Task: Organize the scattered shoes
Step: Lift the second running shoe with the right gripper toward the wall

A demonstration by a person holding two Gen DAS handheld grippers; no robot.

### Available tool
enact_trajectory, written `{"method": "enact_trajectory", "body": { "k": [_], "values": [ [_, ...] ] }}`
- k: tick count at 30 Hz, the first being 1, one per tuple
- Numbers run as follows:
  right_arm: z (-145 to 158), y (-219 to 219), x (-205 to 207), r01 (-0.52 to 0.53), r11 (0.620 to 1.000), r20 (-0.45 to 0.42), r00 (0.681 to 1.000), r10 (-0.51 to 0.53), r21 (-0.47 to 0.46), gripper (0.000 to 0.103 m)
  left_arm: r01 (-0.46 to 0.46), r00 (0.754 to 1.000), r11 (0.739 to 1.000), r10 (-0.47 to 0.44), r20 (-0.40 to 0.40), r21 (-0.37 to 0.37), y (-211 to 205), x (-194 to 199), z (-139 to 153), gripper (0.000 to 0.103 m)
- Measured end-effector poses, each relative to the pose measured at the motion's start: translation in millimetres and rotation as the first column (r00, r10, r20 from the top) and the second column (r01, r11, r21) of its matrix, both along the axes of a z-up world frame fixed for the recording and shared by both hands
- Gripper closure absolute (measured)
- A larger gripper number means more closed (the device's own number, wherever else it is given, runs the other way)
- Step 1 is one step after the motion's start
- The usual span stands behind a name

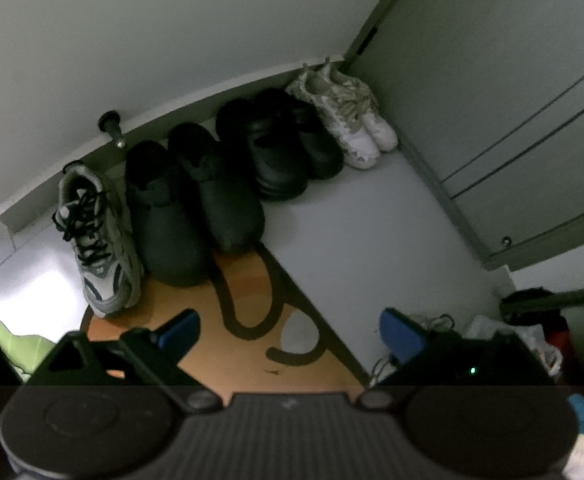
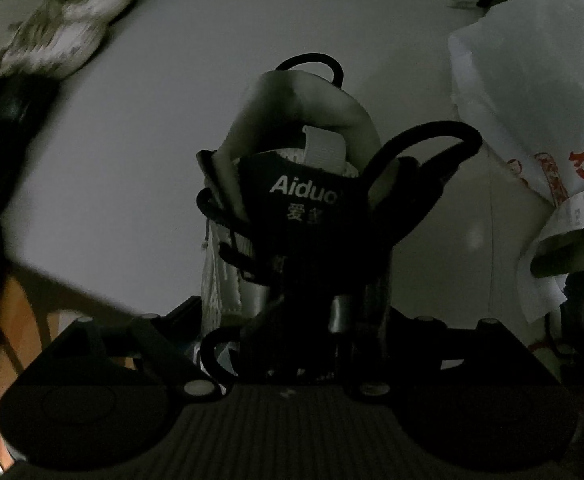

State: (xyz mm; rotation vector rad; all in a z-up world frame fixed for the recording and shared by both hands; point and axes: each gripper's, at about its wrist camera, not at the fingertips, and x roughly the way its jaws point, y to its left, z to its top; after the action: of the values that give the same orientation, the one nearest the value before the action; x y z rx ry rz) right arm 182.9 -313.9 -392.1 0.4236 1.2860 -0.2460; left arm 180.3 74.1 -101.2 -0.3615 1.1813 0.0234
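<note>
Grey-and-white mesh sneaker [image 2: 292,208] with black laces and an "Aiduo" tongue label fills the right wrist view, heel end up, raised above the pale floor [image 2: 132,140]; it sits between the fingers of the right hand-held gripper [image 2: 288,320], whose jaws stand wide around it, though the tips are hidden in shadow and a firm grip cannot be told for certain. White plastic bag [image 2: 532,92] with red print lies just to its right. Left wrist view: along the baseboard a row stands toes outward — matching grey sneaker [image 1: 96,236] at the left end, black padded slippers [image 1: 196,200], black clogs [image 1: 284,148], and white-beige sneakers [image 1: 348,116] in the corner by the cabinet [image 1: 512,120]. Orange mat [image 1: 228,320] lies under the nearer toes. Left hand-held gripper [image 1: 290,332] hangs above the mat, blue-tipped fingers [image 1: 180,328] spread wide, nothing between them.
</note>
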Motion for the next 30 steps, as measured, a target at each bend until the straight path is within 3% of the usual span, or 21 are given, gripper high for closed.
{"method": "enact_trajectory", "body": {
  "k": [4,7,12,15,22,30],
  "values": [
    [1,19,-18,-0.112,0.994,0.007,0.994,0.112,-0.001,0.013,0.003,1.000,1.000,-0.003,0.004,-0.009,1,0,2,0.005],
    [2,38,-31,-0.248,0.969,0.028,0.968,0.248,-0.006,0.013,0.001,1.000,1.000,-0.001,0.011,-0.015,2,-2,3,0.005],
    [7,81,-46,-0.492,0.870,0.064,0.869,0.491,0.007,0.013,-0.026,1.000,1.000,0.026,0.007,-0.009,5,-1,1,0.005],
    [9,104,-43,-0.542,0.840,0.085,0.838,0.539,0.019,0.013,-0.032,0.999,0.999,0.032,0.006,-0.010,4,0,1,0.005],
    [1,121,-42,-0.557,0.829,0.137,0.825,0.548,0.040,0.013,-0.011,1.000,1.000,0.011,0.008,-0.006,-1,-1,2,0.005],
    [7,153,-36,-0.631,0.770,0.192,0.770,0.608,0.093,0.014,-0.026,1.000,1.000,0.026,0.009,-0.005,0,-1,3,0.005]
  ]
}}
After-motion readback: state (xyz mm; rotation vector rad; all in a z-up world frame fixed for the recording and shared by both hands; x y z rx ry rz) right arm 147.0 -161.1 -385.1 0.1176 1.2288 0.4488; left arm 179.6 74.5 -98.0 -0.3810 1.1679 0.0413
